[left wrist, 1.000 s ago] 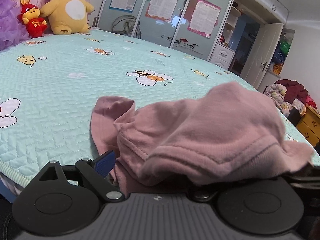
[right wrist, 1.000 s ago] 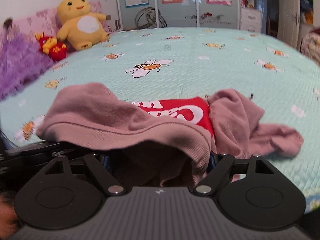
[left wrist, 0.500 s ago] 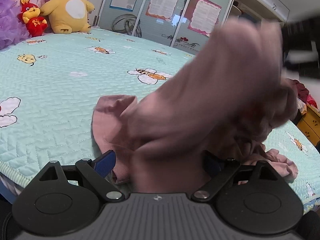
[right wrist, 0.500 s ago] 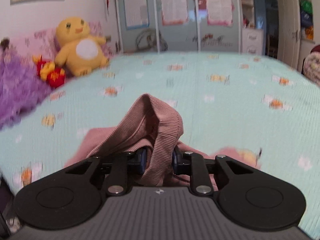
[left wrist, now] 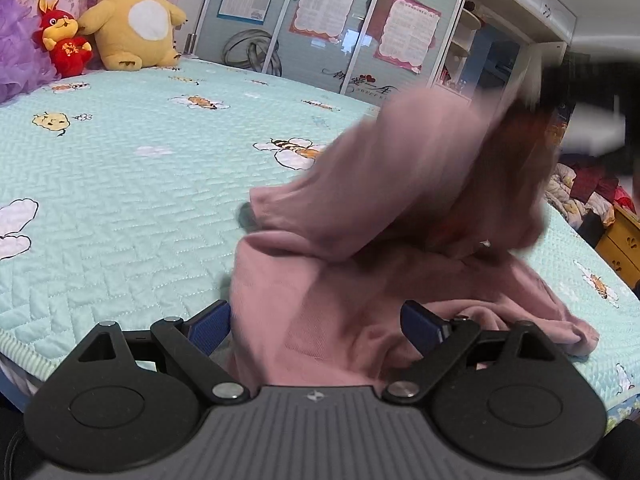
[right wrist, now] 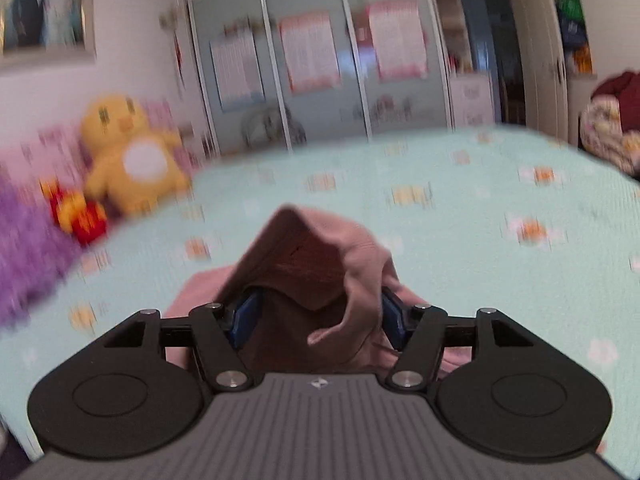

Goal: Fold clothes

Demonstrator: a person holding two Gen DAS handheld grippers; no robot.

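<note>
A dusty-pink garment [left wrist: 400,184] lies rumpled near the front edge of the mint bee-print bed [left wrist: 120,184]. One part of it rises, blurred, toward the upper right, where my right gripper [left wrist: 580,80] shows as a dark smear. My left gripper [left wrist: 316,326] is open, its blue pads wide apart with pink cloth lying loosely between them. In the right wrist view the garment [right wrist: 320,248] peaks up between the fingers of my right gripper [right wrist: 319,318]. Those jaws stand partly apart around the bunched cloth. The red print on the garment is hidden.
A yellow plush [left wrist: 136,20], a red toy [left wrist: 66,46] and a purple cushion [left wrist: 16,40] sit at the bed's far left. Mirrored wardrobe doors [left wrist: 320,32] stand behind. A wooden cabinet [left wrist: 624,240] and a pile of clothes [left wrist: 584,192] are off the right side.
My right gripper closed on the cloth and lifted it high off the bed, then its jaws widened again. The left gripper stayed low and open as the cloth was pulled up and right.
</note>
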